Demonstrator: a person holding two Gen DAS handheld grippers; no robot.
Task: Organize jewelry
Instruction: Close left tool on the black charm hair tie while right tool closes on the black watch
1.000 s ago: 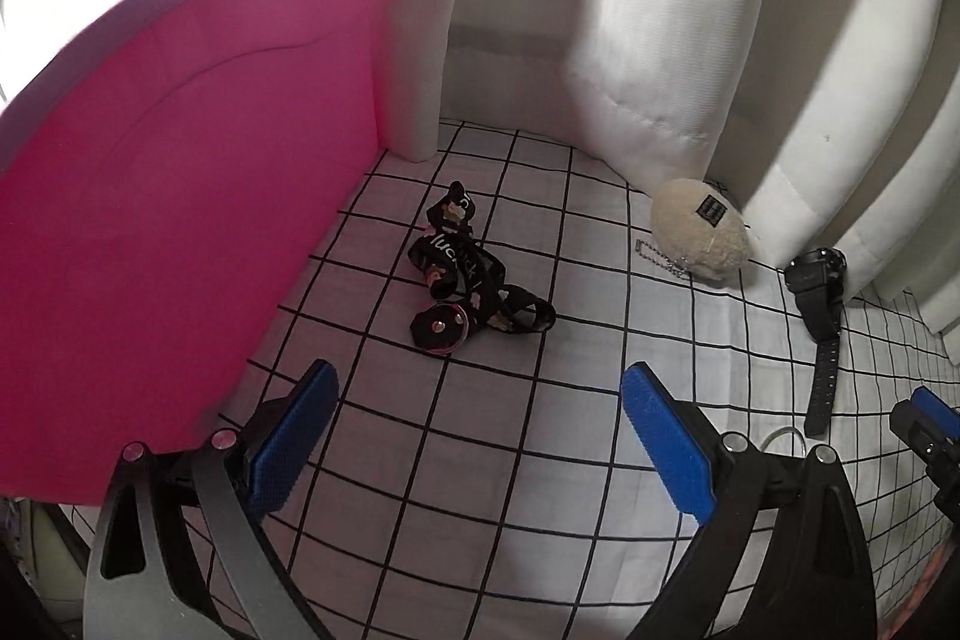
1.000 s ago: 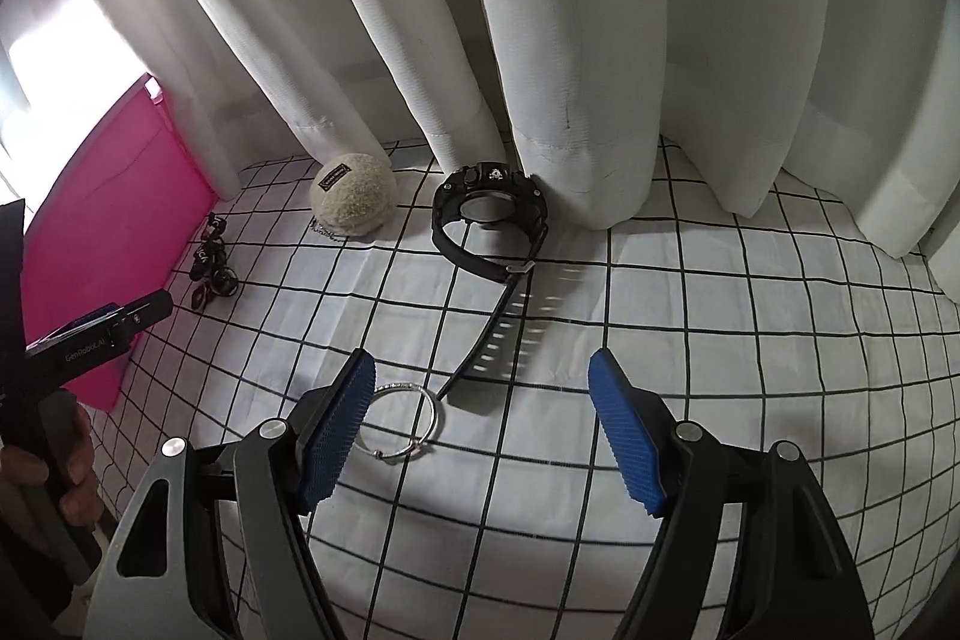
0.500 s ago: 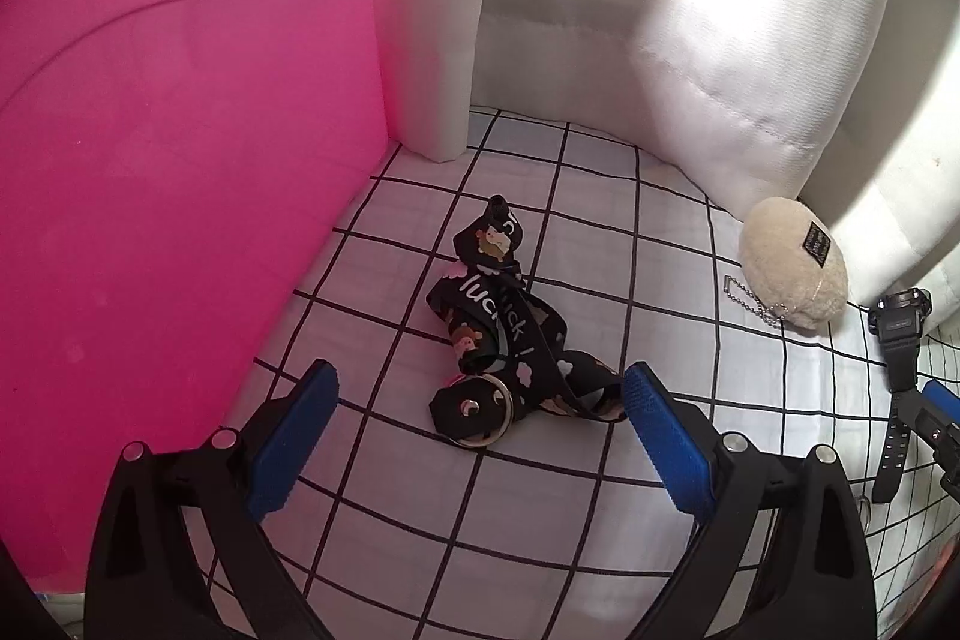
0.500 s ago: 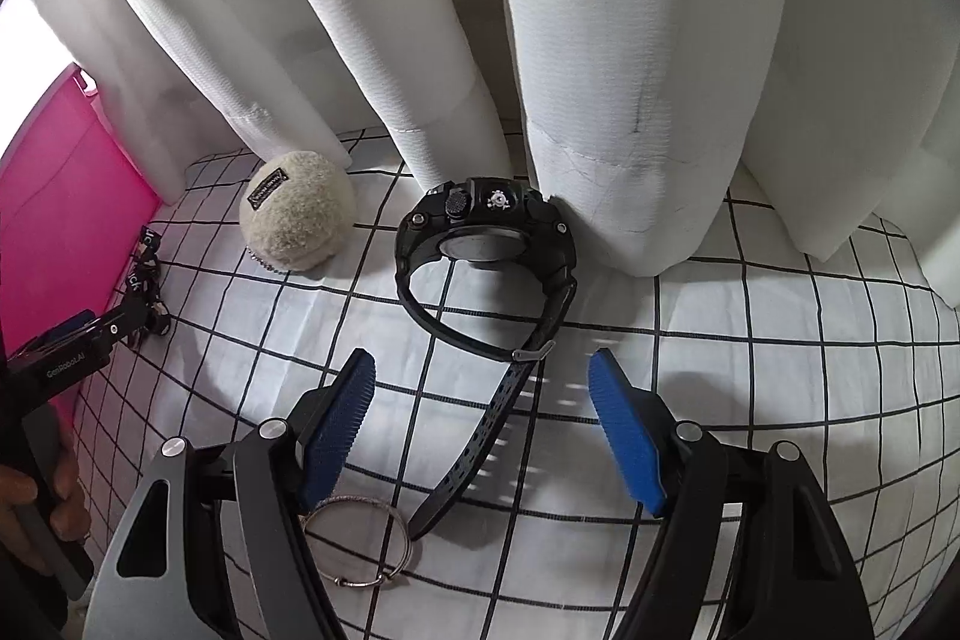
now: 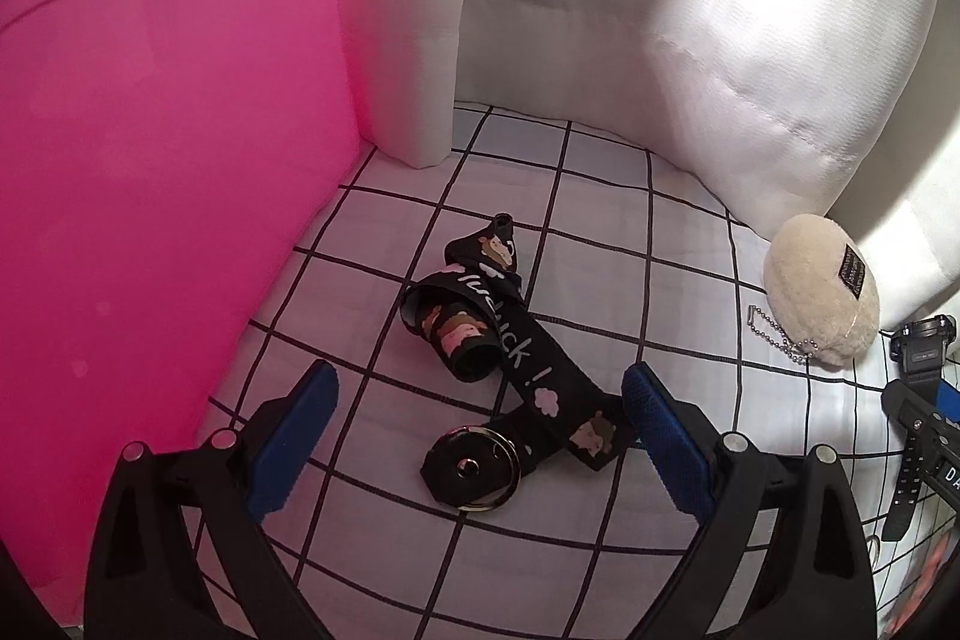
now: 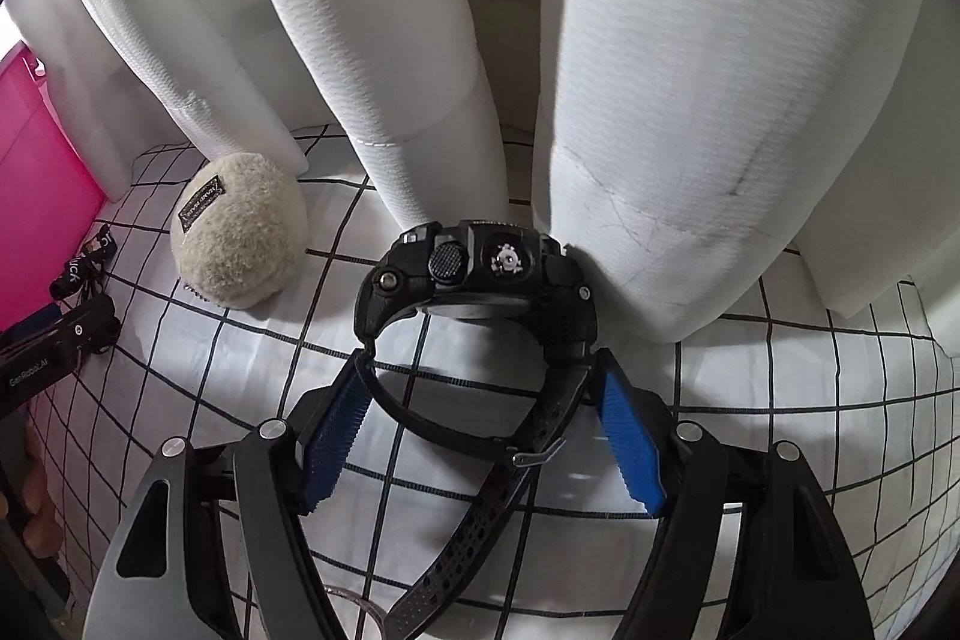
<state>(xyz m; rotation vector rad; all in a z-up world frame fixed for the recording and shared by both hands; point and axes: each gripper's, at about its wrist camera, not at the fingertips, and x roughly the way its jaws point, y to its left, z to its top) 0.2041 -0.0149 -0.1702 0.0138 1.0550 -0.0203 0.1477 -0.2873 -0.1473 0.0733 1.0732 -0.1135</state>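
Surface: white cloth (image 5: 540,550) with black grid, curtains (image 6: 690,70) behind.
Pink box (image 5: 150,190): nine o'clock.
Left gripper (image 5: 477,436): wide open around strap (image 5: 510,346).
Plush (image 6: 240,238): ten o'clock of watch.
Right gripper (image 6: 480,436): wide open, straddling watch (image 6: 474,280) band.

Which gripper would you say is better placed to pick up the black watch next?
The right gripper: its open fingers already bracket the black watch strap. The left gripper sits open over the printed strap instead.
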